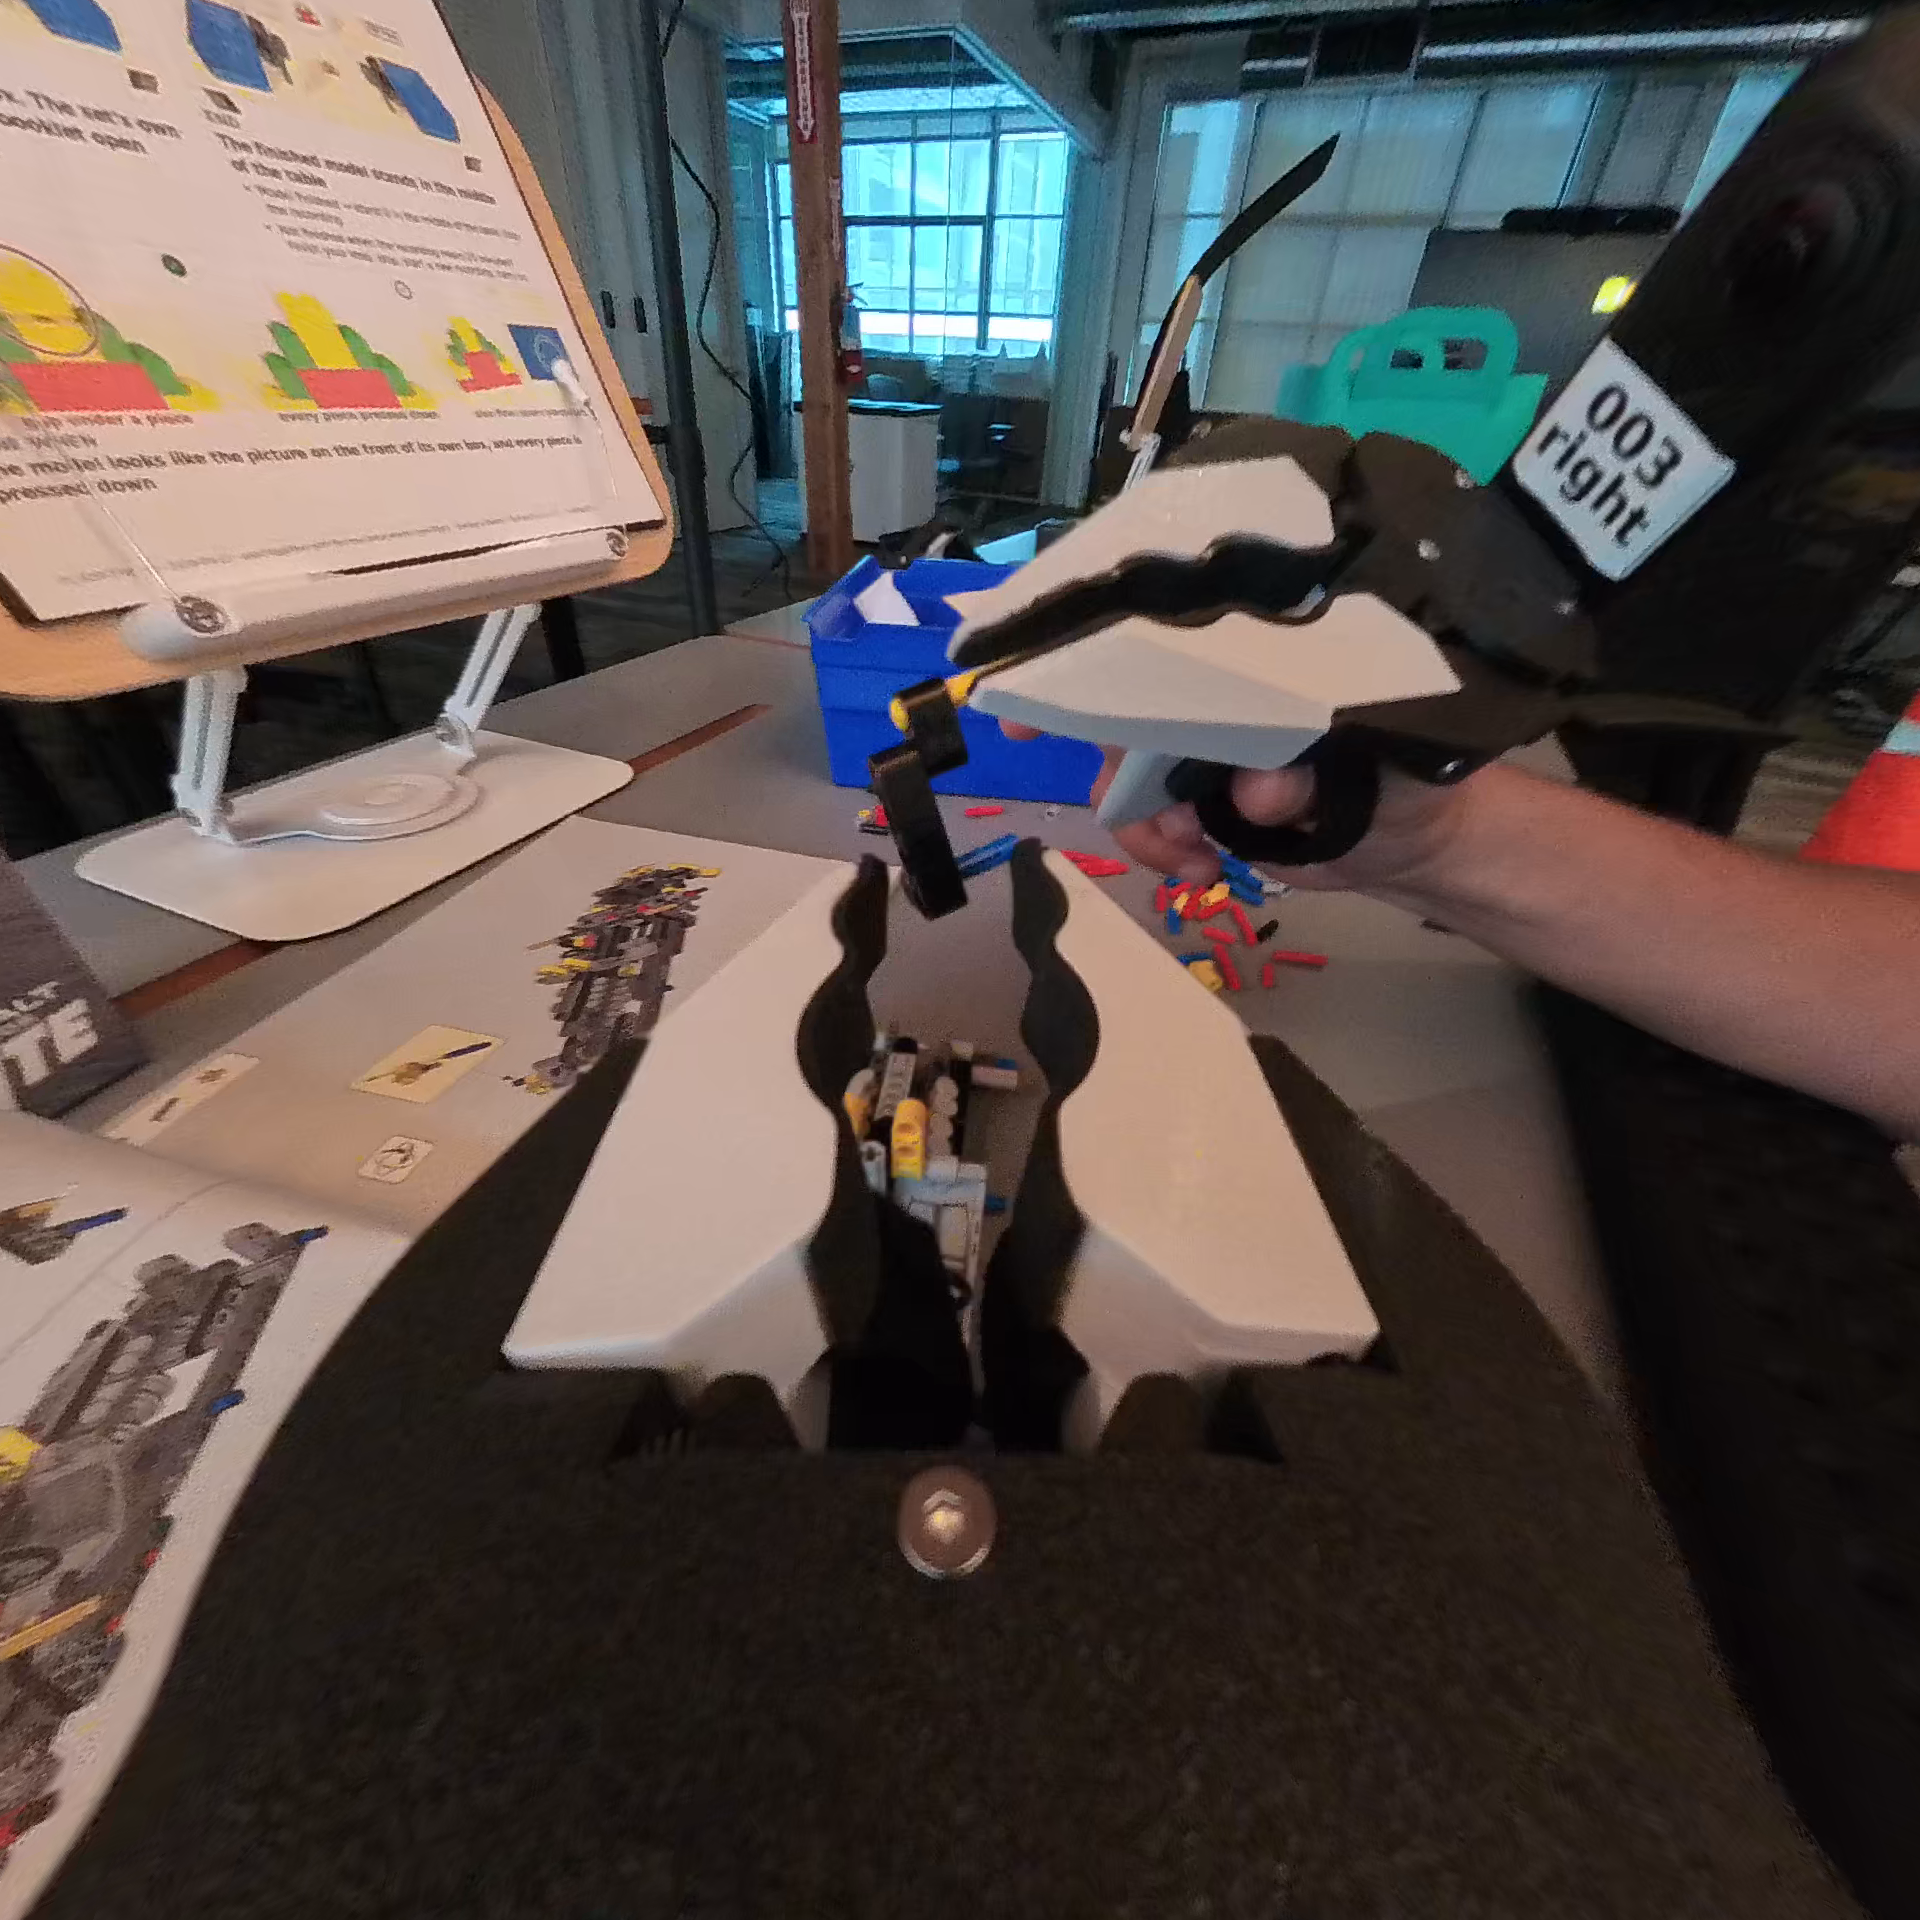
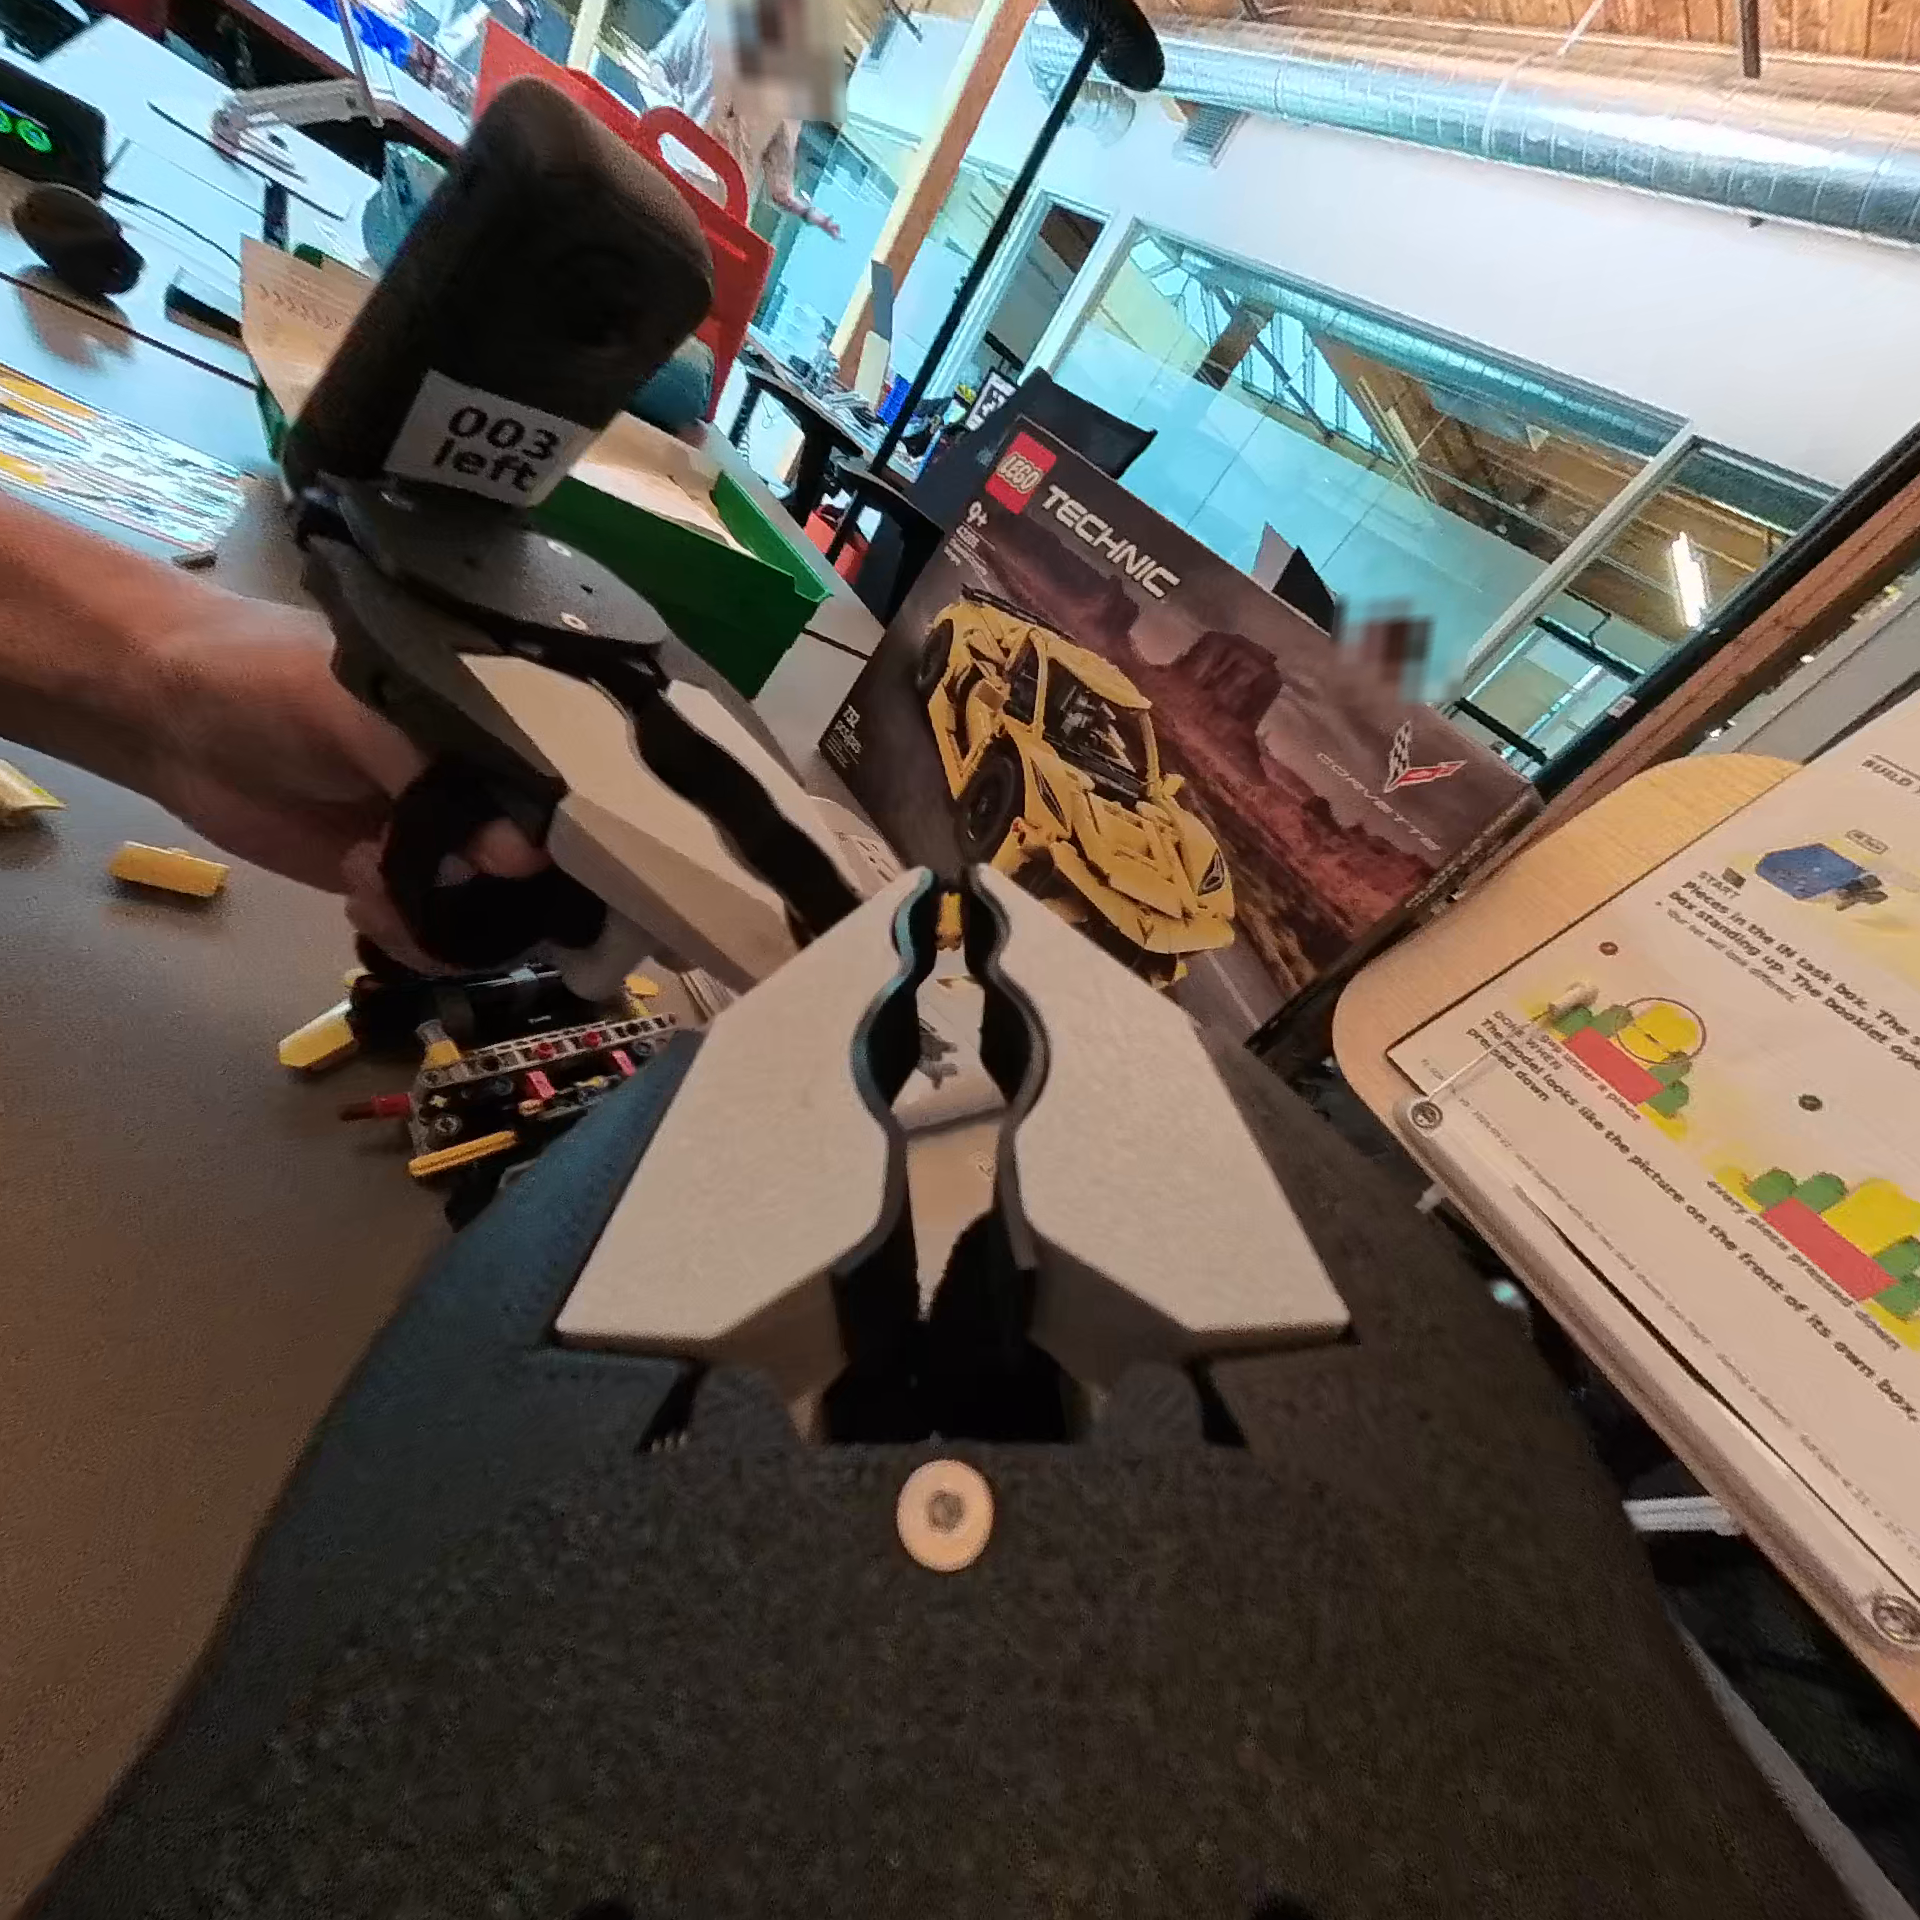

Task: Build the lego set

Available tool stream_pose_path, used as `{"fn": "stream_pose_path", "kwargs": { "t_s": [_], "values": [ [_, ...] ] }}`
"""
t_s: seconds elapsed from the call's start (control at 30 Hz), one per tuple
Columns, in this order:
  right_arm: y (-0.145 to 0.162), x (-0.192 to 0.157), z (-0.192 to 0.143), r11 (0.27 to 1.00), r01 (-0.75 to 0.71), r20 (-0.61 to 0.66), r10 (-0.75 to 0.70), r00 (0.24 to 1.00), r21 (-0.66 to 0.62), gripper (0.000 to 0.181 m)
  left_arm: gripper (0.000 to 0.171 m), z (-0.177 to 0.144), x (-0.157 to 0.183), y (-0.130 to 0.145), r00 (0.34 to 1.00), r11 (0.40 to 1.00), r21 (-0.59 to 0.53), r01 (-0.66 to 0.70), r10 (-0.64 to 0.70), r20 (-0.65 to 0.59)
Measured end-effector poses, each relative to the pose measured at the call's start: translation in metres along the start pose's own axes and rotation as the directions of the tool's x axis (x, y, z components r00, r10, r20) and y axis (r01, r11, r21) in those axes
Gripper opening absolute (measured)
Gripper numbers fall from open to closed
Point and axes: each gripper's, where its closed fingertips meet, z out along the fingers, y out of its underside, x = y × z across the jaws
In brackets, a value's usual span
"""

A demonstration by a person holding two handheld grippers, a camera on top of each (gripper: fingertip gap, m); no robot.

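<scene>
My right gripper [image 2: 951, 883] is shut on a yellow pin [image 1: 935, 694] that carries a black angled beam [image 1: 920, 800]. The beam hangs down to just above my left gripper's tips; only a bit of yellow shows between the right tips in the right wrist view. My left gripper [image 1: 945, 873] is open and empty, held roughly level over the table. Through its gap I see a part-built assembly [image 1: 914, 1132] of black, grey, white and yellow pieces. It lies on the table below the left fingers [image 2: 623, 790], and it also shows in the right wrist view [image 2: 540, 1070].
An open instruction booklet [image 1: 364, 1039] lies at the left. A stand with a printed sheet [image 1: 312, 312] rises behind it. A blue bin [image 1: 883, 686] and loose red, blue and yellow pins [image 1: 1216, 914] lie beyond. The set's box [image 2: 1143, 790] and a green bin [image 2: 686, 582] stand nearby. My hands' fingertips stand some 4 centimeters from each other.
</scene>
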Motion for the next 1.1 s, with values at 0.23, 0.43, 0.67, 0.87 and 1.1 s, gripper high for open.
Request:
{"fn": "stream_pose_path", "kwargs": {
  "t_s": [0.23, 0.43, 0.67, 0.87, 1.1],
  "values": [
    [-0.001, -0.016, 0.006, 1.0, -0.007, 0.051, 0.007, 0.999, 0.003, 0.003, 0.014, -0.001, -0.004, -0.002, 0.999, 0.999, 0.017, 0.046, -0.046, 0.004],
    [0.001, -0.015, 0.008, 1.0, -0.023, 0.051, 0.024, 0.998, -0.006, 0.003, 0.01, -0.001, -0.005, 0.0, 1.0, 1.0, -0.005, 0.009, -0.009, 0.029],
    [-0.004, -0.018, 0.0, 0.926, -0.376, 0.226, 0.369, 0.901, -0.014, 0.028, 0.009, -0.002, -0.003, -0.001, 0.999, 1.0, -0.005, -0.02, 0.02, 0.028],
    [-0.011, -0.023, -0.015, 0.794, -0.608, 0.454, 0.545, 0.705, -0.008, 0.03, 0.009, -0.007, 0.031, -0.015, 0.984, 0.997, 0.075, -0.003, 0.017, -0.179],
    [-0.029, -0.046, -0.029, 0.655, -0.749, 0.677, 0.595, 0.433, -0.097, 0.038, 0.009, -0.012, 0.056, -0.018, 0.95, 0.996, 0.084, -0.001, 0.027, -0.312]
  ]
}}
